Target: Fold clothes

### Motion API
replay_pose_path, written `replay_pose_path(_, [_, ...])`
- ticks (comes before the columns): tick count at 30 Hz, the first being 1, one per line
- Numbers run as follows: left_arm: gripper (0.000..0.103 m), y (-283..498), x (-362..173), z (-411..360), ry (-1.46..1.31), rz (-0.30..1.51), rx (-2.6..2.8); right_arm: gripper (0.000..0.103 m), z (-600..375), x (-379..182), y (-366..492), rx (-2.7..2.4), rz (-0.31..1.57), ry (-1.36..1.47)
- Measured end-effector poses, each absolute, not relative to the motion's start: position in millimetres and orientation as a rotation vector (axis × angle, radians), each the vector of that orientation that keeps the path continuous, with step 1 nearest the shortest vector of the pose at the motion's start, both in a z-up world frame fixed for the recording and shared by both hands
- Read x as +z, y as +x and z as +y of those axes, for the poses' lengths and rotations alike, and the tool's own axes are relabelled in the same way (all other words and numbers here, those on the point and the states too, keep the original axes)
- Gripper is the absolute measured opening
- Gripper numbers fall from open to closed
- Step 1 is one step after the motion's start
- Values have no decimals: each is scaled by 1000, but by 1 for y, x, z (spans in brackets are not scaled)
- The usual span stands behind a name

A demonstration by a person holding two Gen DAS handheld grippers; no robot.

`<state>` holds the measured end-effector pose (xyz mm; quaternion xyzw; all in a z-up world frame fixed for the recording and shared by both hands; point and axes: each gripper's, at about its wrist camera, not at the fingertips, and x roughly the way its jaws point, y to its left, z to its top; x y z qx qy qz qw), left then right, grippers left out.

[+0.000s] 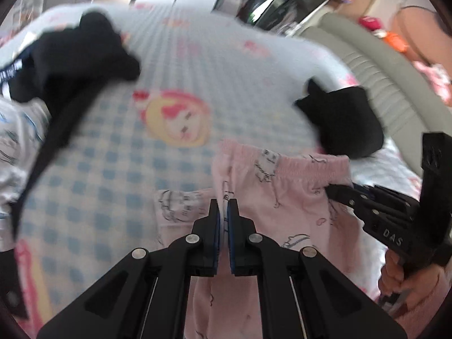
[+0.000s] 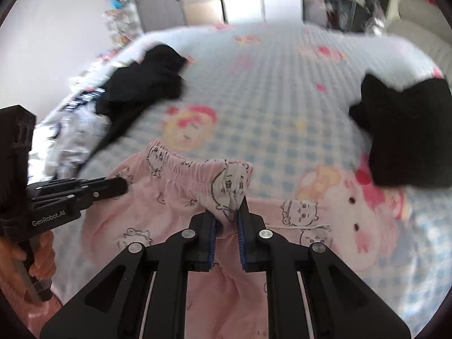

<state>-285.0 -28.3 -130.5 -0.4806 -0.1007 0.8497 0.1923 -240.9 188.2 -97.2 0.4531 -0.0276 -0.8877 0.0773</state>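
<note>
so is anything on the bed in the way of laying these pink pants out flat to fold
Nothing visible blocks it. Both grippers, left and right, are shut on the pink pants at the waistband. The checked sheet ahead is bare; the black pile lies off to the left and the folded black garment to the right.

Checked cartoon bedsheet [image 2: 268, 90], grey padded headboard [image 1: 375, 65]

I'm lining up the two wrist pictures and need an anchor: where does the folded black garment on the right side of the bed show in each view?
Left wrist view: the folded black garment lies right of centre, just beyond the pink pyjama waistband.
Right wrist view: the folded black garment lies at the far right edge, apart from the waistband.
Shared landmark: the yellow and pink cartoon print on the bedsheet.
</note>
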Motion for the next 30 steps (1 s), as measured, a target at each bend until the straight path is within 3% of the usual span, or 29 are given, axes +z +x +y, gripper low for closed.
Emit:
replay_pose_path(5, [25, -296, -159, -24, -1463, -282, 2362, 20, 205, -159, -264, -2590, -257, 1561])
replay_pose_path(7, [47, -285, -149, -37, -1403, -361, 2406, 24, 216, -151, -257, -2587, -369, 1525])
replay_pose_path(9, [53, -266, -136, -57, -1334, -452, 2476, 30, 229, -134, -244, -2607, -468, 1454])
replay_pose_path(13, [53, -227, -132, -72, -1322, -544, 2468, 52, 249, -101, -192, -2675, -569, 1310])
replay_pose_path(18, [52, -202, -145, -62, -1341, -529, 2419, 52, 252, -114, -139, -2714, -476, 1401])
replay_pose_path(22, [52, -198, -161, -54, -1461, -470, 2443, 52, 256, -139, -120, -2645, -559, 1455])
replay_pose_path(26, [52, -193, -174, -65, -1460, -638, 2373, 53, 260, -149, -119, -2627, -656, 1410])
replay_pose_path(27, [48, -194, -178, -65, -1461, -657, 2351, 53, 256, -155, -125, -2601, -624, 1457])
replay_pose_path(28, [33, -195, -179, -61, -1465, -637, 2338, 53, 252, -161, -131, -2572, -588, 1509])
replay_pose_path(30, [12, -193, -176, -50, -1454, -590, 2324, 28, 243, -163, -137, -2565, -505, 1536])
